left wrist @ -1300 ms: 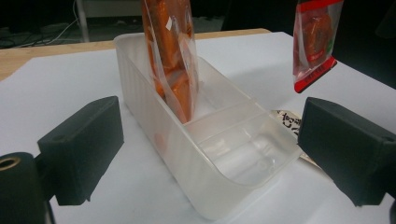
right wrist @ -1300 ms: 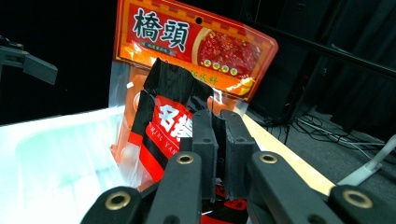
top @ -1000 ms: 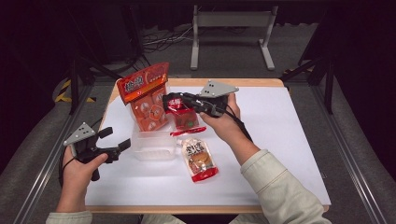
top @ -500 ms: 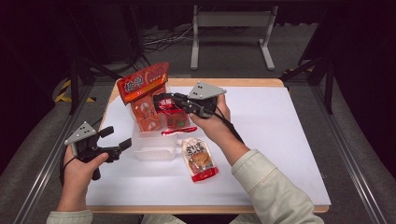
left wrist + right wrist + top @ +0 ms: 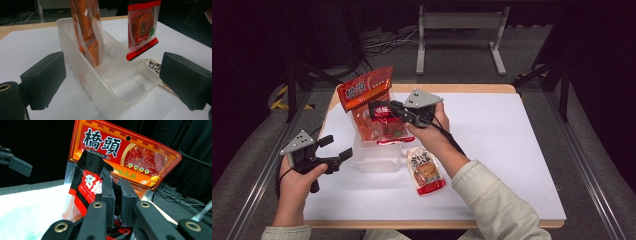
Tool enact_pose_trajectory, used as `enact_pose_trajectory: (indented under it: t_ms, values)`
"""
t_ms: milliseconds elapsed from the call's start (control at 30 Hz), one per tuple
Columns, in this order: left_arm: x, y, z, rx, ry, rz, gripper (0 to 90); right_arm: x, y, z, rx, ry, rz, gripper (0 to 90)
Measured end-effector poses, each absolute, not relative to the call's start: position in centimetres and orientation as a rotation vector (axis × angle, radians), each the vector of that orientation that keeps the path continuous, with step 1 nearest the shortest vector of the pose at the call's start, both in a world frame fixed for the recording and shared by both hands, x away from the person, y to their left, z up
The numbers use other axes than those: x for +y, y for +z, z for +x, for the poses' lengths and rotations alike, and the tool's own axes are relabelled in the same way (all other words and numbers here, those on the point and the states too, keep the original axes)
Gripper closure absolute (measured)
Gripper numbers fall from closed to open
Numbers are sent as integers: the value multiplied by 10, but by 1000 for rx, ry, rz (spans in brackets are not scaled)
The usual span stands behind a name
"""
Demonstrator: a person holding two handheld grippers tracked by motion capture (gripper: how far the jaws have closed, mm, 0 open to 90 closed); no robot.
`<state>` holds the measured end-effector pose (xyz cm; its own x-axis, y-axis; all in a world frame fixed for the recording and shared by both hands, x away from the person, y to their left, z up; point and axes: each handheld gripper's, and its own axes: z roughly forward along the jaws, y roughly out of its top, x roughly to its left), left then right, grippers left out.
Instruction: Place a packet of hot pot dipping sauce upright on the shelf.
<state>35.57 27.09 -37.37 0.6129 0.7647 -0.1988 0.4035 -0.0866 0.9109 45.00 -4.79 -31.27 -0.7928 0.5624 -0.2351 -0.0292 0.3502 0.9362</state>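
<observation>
A clear plastic container (image 5: 377,159) sits left of centre on the white table. A large orange-red sauce packet (image 5: 366,95) stands upright in its far end. My right gripper (image 5: 380,109) is shut on the top edge of a small red packet (image 5: 388,125), which hangs over the container beside the large packet. In the right gripper view the jaws (image 5: 116,185) pinch the small packet (image 5: 87,183) in front of the large packet (image 5: 127,150). My left gripper (image 5: 337,147) stands open just left of the container. Its view (image 5: 115,75) shows the container (image 5: 117,87) between the jaws.
Another small snack packet (image 5: 425,170) lies flat on the white sheet (image 5: 512,150) right of the container. In the left gripper view, a corner of that packet (image 5: 153,66) peeks out behind the container. The table's wooden edge (image 5: 432,224) runs along the front. A metal stand (image 5: 459,22) stands on the floor beyond.
My right gripper has carried the small red packet leftward, closer to the large packet over the container. The left gripper has stayed where it was.
</observation>
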Motion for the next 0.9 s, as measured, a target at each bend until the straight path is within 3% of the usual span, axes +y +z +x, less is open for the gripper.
enact_pose_trajectory:
  t_ms: [900]
  values:
    - [271,-372,358,963,399,1699,84,-23,-331,449,2067,1461,452,839]
